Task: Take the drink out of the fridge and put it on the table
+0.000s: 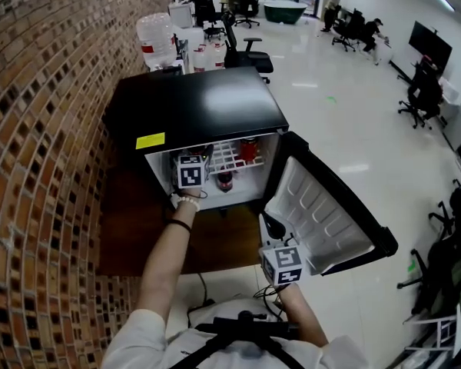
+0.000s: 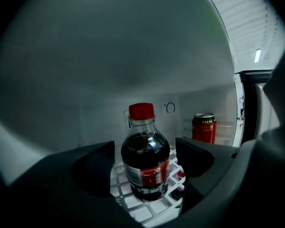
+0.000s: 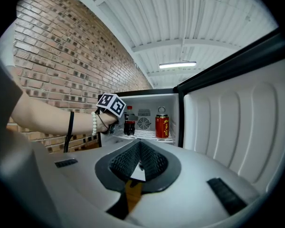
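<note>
A small cola bottle (image 2: pixel 145 160) with a red cap stands upright on the wire shelf (image 2: pixel 133 205) inside the open mini fridge (image 1: pixel 192 106). My left gripper (image 2: pixel 145 151) is inside the fridge, open, with a jaw on either side of the bottle and a gap at each pad. A red can (image 2: pixel 204 128) stands further right on the same shelf. In the head view the left gripper (image 1: pixel 190 171) is at the shelf, beside the bottle (image 1: pixel 224 180). My right gripper (image 1: pixel 283 264) hangs low in front of the fridge door (image 1: pixel 323 214), its jaws shut and empty (image 3: pixel 138 163).
The fridge door swings open to the right. A brick wall (image 1: pixel 38 152) runs along the left. The fridge stands on a brown surface (image 1: pixel 131 221). Water jugs (image 1: pixel 155 38) and office chairs (image 1: pixel 246 48) stand behind it. Cables (image 1: pixel 196 302) lie on the floor.
</note>
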`<state>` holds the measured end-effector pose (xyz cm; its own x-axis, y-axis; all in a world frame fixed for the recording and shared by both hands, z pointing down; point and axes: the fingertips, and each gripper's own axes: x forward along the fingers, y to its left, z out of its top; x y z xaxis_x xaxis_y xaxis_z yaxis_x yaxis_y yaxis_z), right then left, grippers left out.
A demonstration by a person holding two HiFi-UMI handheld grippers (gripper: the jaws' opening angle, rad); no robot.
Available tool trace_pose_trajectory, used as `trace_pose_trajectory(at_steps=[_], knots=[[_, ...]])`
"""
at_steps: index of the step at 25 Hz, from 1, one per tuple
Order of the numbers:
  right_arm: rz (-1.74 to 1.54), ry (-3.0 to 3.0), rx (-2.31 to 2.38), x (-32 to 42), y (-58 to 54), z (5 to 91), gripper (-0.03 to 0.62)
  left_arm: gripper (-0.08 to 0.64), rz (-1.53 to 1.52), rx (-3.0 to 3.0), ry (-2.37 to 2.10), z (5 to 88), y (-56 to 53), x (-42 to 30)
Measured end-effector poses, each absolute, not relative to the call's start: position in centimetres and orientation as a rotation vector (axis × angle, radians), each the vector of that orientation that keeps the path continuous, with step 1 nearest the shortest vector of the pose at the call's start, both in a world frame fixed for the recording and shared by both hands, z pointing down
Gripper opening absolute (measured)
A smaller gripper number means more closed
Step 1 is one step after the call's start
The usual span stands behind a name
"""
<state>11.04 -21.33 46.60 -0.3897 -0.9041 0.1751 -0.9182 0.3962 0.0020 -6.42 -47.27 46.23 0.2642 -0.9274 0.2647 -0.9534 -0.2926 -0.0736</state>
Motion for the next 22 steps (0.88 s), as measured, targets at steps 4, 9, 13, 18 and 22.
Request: trace_pose_trajectory(at_steps=[4,9,13,18,22], knots=[[0.149,-2.491,1.653,11.5,-21.4,46.6,0.009,0.327,0.412,2.416,-1.809,46.1,-47.4,-6.4],[0.146,-2.491,1.654,11.5,-21.5,46.6,0.009,0.313,0.404,2.422,-1.788,46.1,-47.5,-6.2],[0.139,-2.498,1.642,11.4,-21.4,46.4,0.009,0.305,0.377,2.418,-1.766,46.0,-47.3,-6.1],[0.126,-2.516,1.623,11.4,-21.3,45.7,0.009,0.304,0.327,2.440,-1.780,45.1,-44.9,-6.1],[0.127,-2.533,1.610,10.9,-21.0,45.6,0.009,0.304,0.309,2.452,-1.757,44.9,-42.4,-6.2]])
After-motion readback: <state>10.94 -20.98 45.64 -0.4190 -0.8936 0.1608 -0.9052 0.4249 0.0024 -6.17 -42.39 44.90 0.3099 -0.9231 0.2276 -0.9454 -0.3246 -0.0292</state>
